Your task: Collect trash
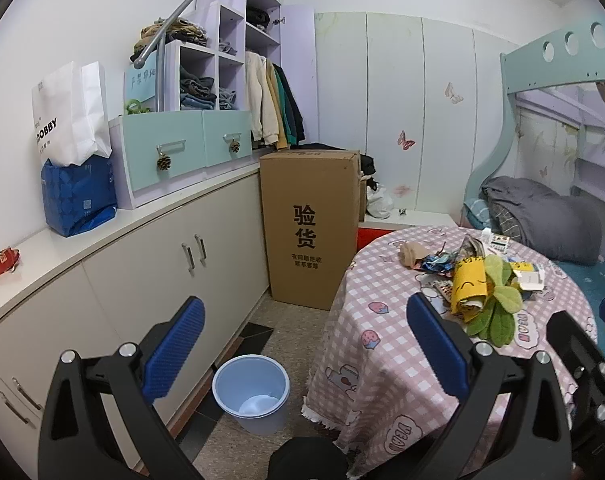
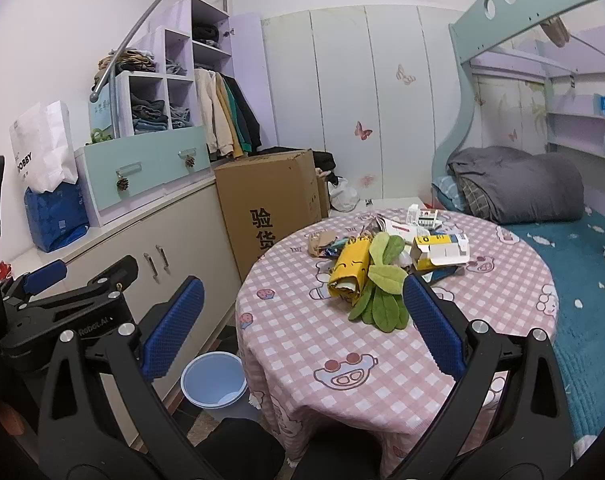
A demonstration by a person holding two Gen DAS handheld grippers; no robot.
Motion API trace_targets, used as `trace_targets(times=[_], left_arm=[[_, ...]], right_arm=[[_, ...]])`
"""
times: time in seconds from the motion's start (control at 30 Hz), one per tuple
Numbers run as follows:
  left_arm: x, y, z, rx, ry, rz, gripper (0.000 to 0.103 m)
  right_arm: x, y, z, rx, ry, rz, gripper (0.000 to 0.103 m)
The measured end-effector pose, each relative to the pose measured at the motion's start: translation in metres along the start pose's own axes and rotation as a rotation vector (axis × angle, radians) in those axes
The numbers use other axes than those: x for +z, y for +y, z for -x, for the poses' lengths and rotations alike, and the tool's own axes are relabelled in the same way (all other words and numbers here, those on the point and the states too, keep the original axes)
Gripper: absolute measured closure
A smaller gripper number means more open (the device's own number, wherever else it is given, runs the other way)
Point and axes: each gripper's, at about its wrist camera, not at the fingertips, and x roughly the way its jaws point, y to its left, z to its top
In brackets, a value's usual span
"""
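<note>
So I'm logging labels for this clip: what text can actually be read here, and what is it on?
"验货": large print on the cardboard box; the smaller lines under it are too blurred to read.
"DOBBY": white paper bag, first letters cut off at its edge.
"RoDOLAI" or similar: left gripper body, unsure.
Speech-bubble lettering on the tablecloth: unreadable.
Print on the small boxes and the blue package: too small.

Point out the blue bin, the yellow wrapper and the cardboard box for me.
blue bin (image 1: 251, 390): left wrist view, on its inner wall.
yellow wrapper (image 2: 348, 266): right wrist view, on its printed front.
cardboard box (image 1: 306, 232): left wrist view, on its printed front.
</note>
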Motion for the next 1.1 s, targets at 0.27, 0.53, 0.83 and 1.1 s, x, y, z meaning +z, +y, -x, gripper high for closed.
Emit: trace_targets(times=[0.27,0.53,0.83,1.1], left_arm=[[0.0,-0.022,-0.027,-0.073,0.072,-0.062,0.004],[0.005,-0.079,-0.083,-0.197,0.182,-0.108,0.004],[0.0,-0.148,-0.142,-0.284,0.238,-0.15,0.004],[-0.001,-0.178,-0.181,-0.332,0.257,-0.168,0.005]], right_arm=[[-0.001,-0.028,-0.025,-0.029,0.048,-0.058,0.006],[-0.004,-0.081,-0.069,-0.123,0.12,-0.136,0.006],[-0.008,-0.137,-0.116,-0.2,0.174,-0.193,0.006],[-0.008,-0.158,-0.14,-0.168,0.201,-0.232,0.006]])
